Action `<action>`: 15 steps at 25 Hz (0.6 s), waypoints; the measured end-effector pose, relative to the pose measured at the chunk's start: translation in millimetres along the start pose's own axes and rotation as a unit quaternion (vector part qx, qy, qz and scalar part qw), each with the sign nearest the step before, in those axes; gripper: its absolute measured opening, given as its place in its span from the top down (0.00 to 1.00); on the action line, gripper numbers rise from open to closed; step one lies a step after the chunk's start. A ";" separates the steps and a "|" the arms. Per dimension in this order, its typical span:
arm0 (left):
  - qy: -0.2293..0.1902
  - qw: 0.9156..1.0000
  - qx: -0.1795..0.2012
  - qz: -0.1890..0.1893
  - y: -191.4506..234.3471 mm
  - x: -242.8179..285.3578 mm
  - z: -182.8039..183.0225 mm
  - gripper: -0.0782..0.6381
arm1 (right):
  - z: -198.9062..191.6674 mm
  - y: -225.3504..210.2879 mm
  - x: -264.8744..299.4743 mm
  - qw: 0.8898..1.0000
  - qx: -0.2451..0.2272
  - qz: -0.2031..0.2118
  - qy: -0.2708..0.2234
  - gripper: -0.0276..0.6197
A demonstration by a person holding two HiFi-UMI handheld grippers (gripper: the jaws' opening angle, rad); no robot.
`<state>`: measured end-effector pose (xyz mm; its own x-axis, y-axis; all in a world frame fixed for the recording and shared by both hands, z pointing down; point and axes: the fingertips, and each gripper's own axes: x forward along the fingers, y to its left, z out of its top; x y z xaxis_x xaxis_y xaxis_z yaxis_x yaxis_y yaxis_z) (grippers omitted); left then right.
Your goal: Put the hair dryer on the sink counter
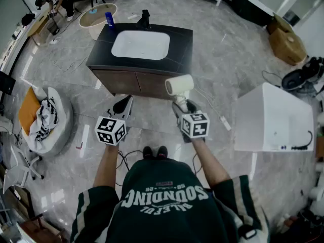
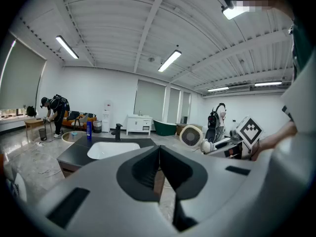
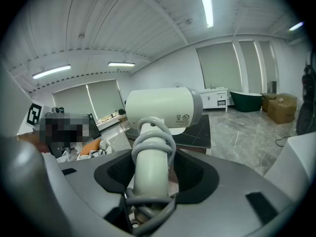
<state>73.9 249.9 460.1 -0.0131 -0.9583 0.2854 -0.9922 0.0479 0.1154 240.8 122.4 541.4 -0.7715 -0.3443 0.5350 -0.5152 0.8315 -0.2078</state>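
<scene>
Open workroom with a grey marble-look floor. A dark-topped sink counter (image 1: 181, 40) with a white oval basin (image 1: 140, 45) stands ahead of you. Your right gripper (image 1: 183, 105) has its jaws spread wide and clamped on the handle of the cream-white plastic hair dryer (image 1: 179, 85). A grey cord is wound round that handle, and the barrel lies sideways above the jaws. Your left gripper (image 1: 123, 105) is empty, jaws pressed together. In the head view the dryer hangs in the air by the counter's front right corner, apparently short of the top. Pickup looks done, judging by the grip. Left to do: carry it over the bare top right of the basin, set it down, release.
</scene>
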 end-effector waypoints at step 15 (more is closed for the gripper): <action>-0.008 1.000 -0.005 -0.002 -1.8 8.8 1.0 0.89 | 2.0 -1.6 5.6 1.000 0.000 0.007 -0.006 0.60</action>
<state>75.4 241.0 461.5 -0.0120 -0.9629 0.2695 -0.9908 0.0478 0.1267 236.6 118.3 543.0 -0.7830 -0.3387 0.5216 -0.5052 0.8357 -0.2156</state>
